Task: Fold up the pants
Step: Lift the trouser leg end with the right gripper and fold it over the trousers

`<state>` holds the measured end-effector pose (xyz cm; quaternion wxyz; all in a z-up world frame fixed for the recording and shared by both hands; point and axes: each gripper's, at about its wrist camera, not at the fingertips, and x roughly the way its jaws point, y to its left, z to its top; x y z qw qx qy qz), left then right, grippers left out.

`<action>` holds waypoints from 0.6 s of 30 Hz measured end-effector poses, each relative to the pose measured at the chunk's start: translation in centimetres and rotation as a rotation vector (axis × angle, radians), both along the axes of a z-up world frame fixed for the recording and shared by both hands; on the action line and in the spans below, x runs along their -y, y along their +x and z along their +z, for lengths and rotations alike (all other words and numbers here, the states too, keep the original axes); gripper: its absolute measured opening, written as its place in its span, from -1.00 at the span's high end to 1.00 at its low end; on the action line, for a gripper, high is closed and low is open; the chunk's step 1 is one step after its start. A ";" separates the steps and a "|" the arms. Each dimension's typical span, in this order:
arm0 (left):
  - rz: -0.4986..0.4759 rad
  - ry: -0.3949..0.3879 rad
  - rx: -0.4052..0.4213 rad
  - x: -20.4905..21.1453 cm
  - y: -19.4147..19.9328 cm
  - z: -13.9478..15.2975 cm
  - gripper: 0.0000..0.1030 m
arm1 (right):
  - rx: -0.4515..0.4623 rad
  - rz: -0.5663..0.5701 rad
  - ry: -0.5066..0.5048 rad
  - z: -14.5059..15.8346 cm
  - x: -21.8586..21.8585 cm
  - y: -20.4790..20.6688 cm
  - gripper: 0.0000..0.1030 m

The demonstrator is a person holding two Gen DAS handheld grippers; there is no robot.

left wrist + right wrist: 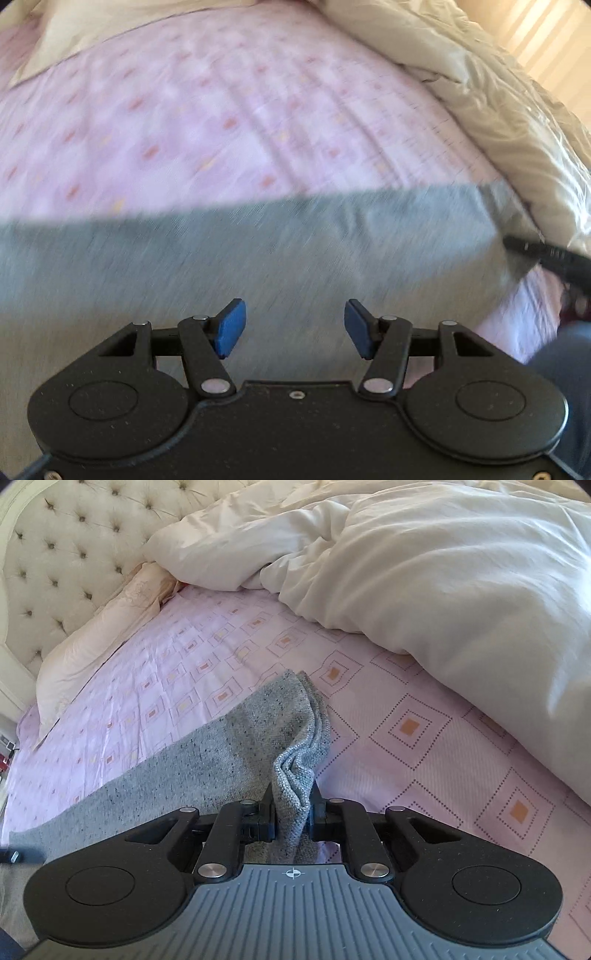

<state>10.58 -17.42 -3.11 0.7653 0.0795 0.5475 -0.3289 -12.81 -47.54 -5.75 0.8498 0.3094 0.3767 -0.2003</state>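
Observation:
Grey knit pants (258, 251) lie flat on a pink patterned bed sheet (207, 122). My left gripper (294, 328) is open and empty, its blue pads (231, 326) hovering just above the pants; this view is motion-blurred. In the right wrist view the pants (207, 753) stretch away to the left. My right gripper (291, 805) is shut on a bunched edge of the pants, lifting it a little off the sheet (406, 746). The right gripper also shows as a dark shape at the right edge of the left wrist view (546, 258).
A rumpled white duvet (424, 572) is piled at the far right of the bed. A cream pillow (103, 635) lies against a tufted headboard (74, 546) at the far left. The duvet also shows in the left wrist view (480, 96).

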 end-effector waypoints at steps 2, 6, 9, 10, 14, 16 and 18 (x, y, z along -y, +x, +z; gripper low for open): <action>-0.009 0.009 -0.004 2.2 1.3 -0.3 -0.20 | 0.006 0.003 0.007 0.0 0.1 -0.1 0.72; -0.005 0.077 -0.021 5.5 3.3 -2.3 -0.19 | 0.012 0.010 0.012 -0.1 0.2 -0.2 0.72; 0.009 0.112 -0.026 6.2 4.1 -3.8 -0.21 | 0.017 0.016 0.006 -0.1 0.1 -0.3 0.72; 0.001 0.112 -0.005 6.3 4.0 -3.7 -0.23 | 0.018 0.016 0.006 -0.1 0.1 -0.3 0.72; -0.015 0.152 0.033 7.4 3.8 -3.8 -0.26 | 0.022 0.016 0.015 -0.2 0.2 -0.4 0.72; -0.029 0.162 0.031 7.5 3.7 -3.6 -0.24 | 0.021 0.017 0.020 -0.2 0.3 -0.4 0.72; -0.066 0.154 0.017 7.5 3.3 -3.3 -0.20 | 0.020 0.016 0.025 -0.1 0.4 -0.4 0.72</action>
